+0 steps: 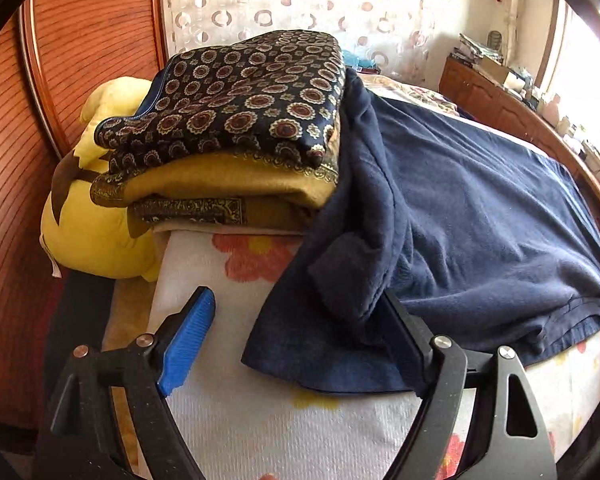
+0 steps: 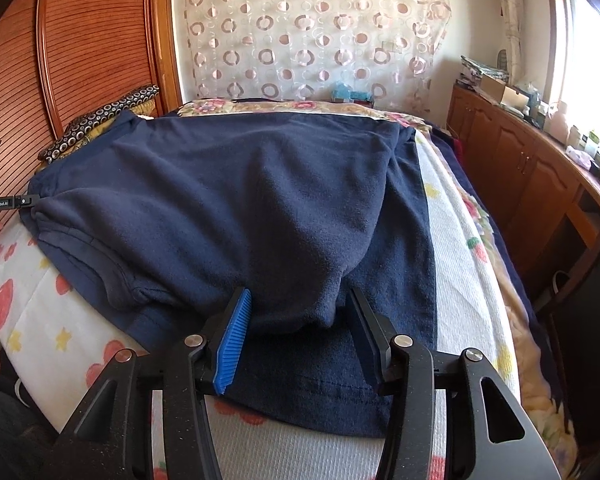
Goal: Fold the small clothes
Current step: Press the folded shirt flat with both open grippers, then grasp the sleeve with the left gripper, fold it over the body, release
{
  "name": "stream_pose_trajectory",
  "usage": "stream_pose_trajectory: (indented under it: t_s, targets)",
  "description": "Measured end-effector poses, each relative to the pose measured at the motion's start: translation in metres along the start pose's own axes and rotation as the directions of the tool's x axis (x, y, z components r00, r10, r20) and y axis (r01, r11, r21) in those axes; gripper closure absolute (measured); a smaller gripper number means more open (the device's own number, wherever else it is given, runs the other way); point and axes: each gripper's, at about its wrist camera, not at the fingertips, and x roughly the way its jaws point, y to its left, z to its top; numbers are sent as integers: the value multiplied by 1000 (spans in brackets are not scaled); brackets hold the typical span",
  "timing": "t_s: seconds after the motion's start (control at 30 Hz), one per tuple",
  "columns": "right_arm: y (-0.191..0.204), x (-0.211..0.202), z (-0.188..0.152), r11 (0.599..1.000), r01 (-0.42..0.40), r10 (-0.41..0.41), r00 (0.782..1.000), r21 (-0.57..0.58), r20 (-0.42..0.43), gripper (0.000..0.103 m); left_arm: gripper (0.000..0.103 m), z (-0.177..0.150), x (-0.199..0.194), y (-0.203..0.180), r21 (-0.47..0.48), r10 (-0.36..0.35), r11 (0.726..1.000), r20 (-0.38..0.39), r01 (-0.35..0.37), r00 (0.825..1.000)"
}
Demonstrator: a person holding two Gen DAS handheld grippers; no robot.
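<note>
Nearest us, the left tongs point(image 1: 296, 336) stood wide open, one pad on bare bedspread point(image 1: 260, 420) at 8 o'clock, the other against the hem of the navy shirt point(image 1: 480, 208) at 4 o'clock, gripping nothing. The right tongs point(image 2: 298, 326) were half open around a raised fold of the shirt point(image 2: 220, 200); we could not tell whether the pads pressed it, though they looked apart from the cloth. The shirt lay across the bed, body toward 12 o'clock. Farther off, at 11 o'clock, sat a pile of folded cloths point(image 1: 228, 128) and a yellow plush toy point(image 1: 96, 224). We judged a fold just laid down; next, fresh edges must be grasped.
</note>
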Motion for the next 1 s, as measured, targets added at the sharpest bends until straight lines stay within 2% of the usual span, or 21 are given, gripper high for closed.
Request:
stream_pose_trajectory:
  t_s: [0.1,0.23,0.3,0.37,0.43,0.5,0.57,0.63,0.83,1.0]
  targets:
    - [-1,0,-2,1000,6,-6,1000,2,10,47,20,-1,-1,0,6,1,1000,0,-1,1000]
    - [-4,-1,-3,1000,0,0,1000,12,15,46,20,-1,-2,2,12,-12,1000,1,12,1000]
    - [-4,-1,-5,1000,1,-1,1000,4,16,46,26,0,-4,1,12,-35,999,4,35,999]
    - [-5,-1,-5,1000,-6,6,1000,6,19,45,44,2,-5,3,8,-70,997,7,70,997]
    - [-5,-1,-5,1000,-8,7,1000,7,21,45,54,4,-6,2,5,-101,995,1,101,995]
    - [-6,-1,-6,1000,-7,7,1000,9,23,45,68,6,-5,-2,13,-115,993,-6,115,993]
    - [-8,-1,-7,1000,-10,10,1000,13,25,45,87,8,-4,-7,22,-147,989,-17,148,989]
    - [-9,-1,-7,1000,-15,15,1000,17,27,45,93,9,-11,-17,48,-153,987,8,152,988]
    - [-11,-1,-6,1000,-22,22,999,18,26,44,93,20,-57,-67,142,-230,967,113,214,967]
    - [-12,0,-6,999,-27,26,999,23,28,44,93,38,-83,-115,211,-330,933,170,293,929]
